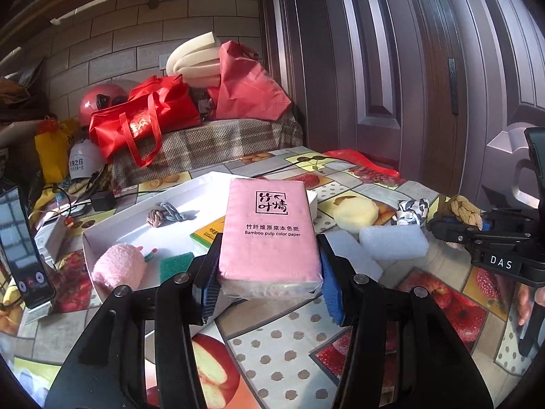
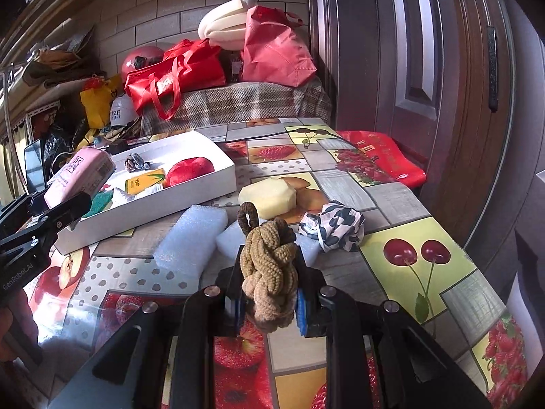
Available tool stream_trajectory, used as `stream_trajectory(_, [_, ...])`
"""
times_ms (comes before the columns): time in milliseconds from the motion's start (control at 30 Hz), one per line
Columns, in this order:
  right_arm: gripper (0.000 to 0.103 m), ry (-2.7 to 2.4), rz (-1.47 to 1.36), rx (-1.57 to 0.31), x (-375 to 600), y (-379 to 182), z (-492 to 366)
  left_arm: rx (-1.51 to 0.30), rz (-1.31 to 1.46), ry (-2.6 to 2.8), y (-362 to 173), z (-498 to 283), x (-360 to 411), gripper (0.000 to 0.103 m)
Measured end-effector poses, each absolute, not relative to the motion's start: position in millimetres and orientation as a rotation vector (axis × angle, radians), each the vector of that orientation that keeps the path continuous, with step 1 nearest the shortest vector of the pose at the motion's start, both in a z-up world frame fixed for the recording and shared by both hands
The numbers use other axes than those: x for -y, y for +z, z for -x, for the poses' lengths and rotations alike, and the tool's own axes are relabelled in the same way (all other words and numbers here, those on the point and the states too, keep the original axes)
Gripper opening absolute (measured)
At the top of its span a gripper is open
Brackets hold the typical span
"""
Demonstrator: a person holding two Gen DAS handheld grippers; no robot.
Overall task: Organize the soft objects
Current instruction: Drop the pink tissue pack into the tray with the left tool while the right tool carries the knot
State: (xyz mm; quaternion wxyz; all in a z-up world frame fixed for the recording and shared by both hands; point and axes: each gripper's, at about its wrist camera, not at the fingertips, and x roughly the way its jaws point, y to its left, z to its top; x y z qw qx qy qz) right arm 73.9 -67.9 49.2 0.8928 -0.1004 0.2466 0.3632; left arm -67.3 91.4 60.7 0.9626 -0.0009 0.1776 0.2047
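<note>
My left gripper (image 1: 269, 269) is shut on a pink tissue pack (image 1: 269, 231), held above the near edge of the white tray (image 1: 102, 235). From the right wrist view the same pink tissue pack (image 2: 80, 175) hangs over the tray's (image 2: 204, 184) left end. My right gripper (image 2: 269, 293) is shut on a knotted tan rope toy (image 2: 269, 272), lifted over the table. In the left wrist view that rope toy (image 1: 465, 209) shows at the far right. The tray holds a pink fluffy ball (image 1: 117, 267), a green scouring pad (image 1: 175, 264), a grey knot (image 1: 161, 214) and a red plush (image 2: 190, 170).
On the fruit-patterned tablecloth (image 2: 425, 231) lie two pale foam blocks (image 2: 190, 238), a yellow sponge (image 2: 269, 197) and a black-and-white cloth (image 2: 335, 226). A phone (image 1: 20, 248) stands at the left. Red bags (image 2: 177, 71) sit on a bench behind. A door (image 2: 425, 68) lies to the right.
</note>
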Motion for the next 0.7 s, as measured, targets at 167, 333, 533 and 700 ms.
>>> stream_trajectory(167, [0.022,0.76,0.21,-0.499,59,50,-69,-0.354,0.02,0.471,59,82,-115,0.05])
stream_trajectory(333, [0.022,0.796,0.237,-0.487,40,49,-60,-0.333,0.03,0.534,59,96,-136,0.05])
stream_trajectory(533, [0.022,0.848,0.26,-0.454,13,51,-49,-0.319,0.083,0.616,59,104,-170,0.05])
stream_trajectory(700, [0.022,0.835,0.239,-0.409,-13,54,-50,-0.313,0.088,0.683,57,103,-192,0.05])
